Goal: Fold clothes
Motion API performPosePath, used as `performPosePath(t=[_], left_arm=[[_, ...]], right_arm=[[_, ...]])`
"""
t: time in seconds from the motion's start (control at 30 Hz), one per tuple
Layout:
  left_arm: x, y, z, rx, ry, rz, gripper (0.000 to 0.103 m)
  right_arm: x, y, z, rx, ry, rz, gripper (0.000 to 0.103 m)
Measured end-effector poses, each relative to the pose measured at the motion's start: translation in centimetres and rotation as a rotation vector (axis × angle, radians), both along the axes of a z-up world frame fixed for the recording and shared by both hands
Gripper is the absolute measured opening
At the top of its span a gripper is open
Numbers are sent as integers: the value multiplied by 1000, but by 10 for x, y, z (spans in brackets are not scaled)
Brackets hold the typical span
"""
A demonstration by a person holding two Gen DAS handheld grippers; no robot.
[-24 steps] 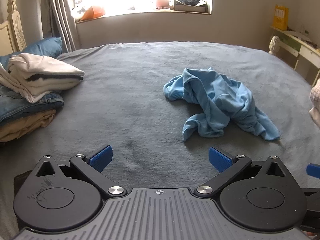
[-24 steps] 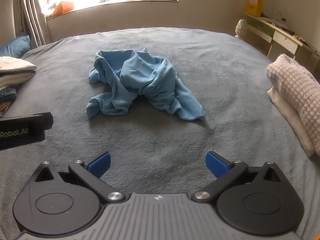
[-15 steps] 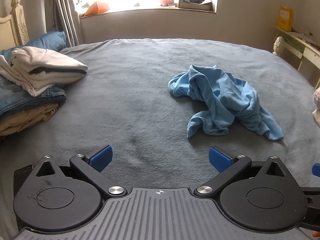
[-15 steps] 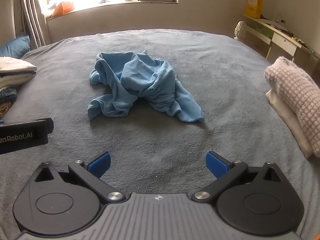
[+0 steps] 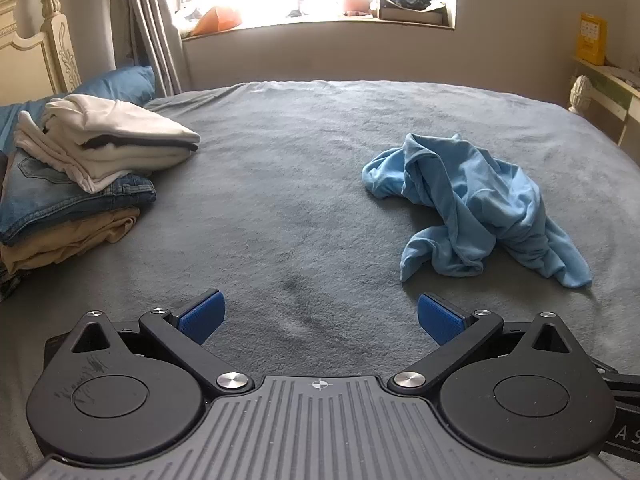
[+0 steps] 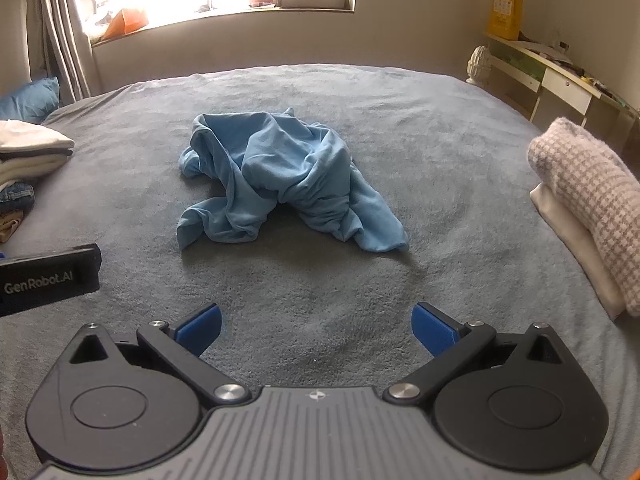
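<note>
A crumpled light-blue garment (image 5: 472, 204) (image 6: 280, 180) lies in a heap on the grey bedspread (image 5: 280, 208) (image 6: 440, 160). My left gripper (image 5: 320, 316) hovers above the bedspread, near side and left of the heap, wide open with nothing between its blue pads (image 5: 202, 314). My right gripper (image 6: 316, 326) is also wide open and empty, straight in front of the heap's near edge and well short of it. The left gripper's black body (image 6: 48, 278) shows at the left edge of the right wrist view.
A stack of folded clothes (image 5: 80, 172) sits at the bed's left: white tops over jeans and tan trousers. A checked folded knit on a white item (image 6: 588, 200) lies at the right edge. Blue pillow (image 5: 120, 84), headboard, window sill and a side desk (image 6: 552, 72) ring the bed.
Both views have shifted slightly: the blue garment sits a little lower and further right in the left wrist view. The garment itself has not moved; both grippers stay open.
</note>
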State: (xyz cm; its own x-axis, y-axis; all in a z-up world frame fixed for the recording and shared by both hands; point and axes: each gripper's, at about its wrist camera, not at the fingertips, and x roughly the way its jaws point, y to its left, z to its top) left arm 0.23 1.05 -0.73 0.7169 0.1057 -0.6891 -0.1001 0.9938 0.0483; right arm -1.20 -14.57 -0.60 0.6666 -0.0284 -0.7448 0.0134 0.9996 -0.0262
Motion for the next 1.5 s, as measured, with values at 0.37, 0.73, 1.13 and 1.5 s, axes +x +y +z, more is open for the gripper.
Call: performPosePath(t=[0.37,0.73,1.13,1.5], left_arm=[[0,5,2,-5,16,35,103],[-1,4,0,-26,29,21,103],[-2,0,3,5,9,35,103],[-1,-1,1,12,18,35,103]], right_arm=[[-4,0,3,0,-12,-5,103],[-7,-1,8,1,-34,-12,103],[-7,-3,7,12,-32,-18,103],[-6,-1,7,9,-25,-14,103]])
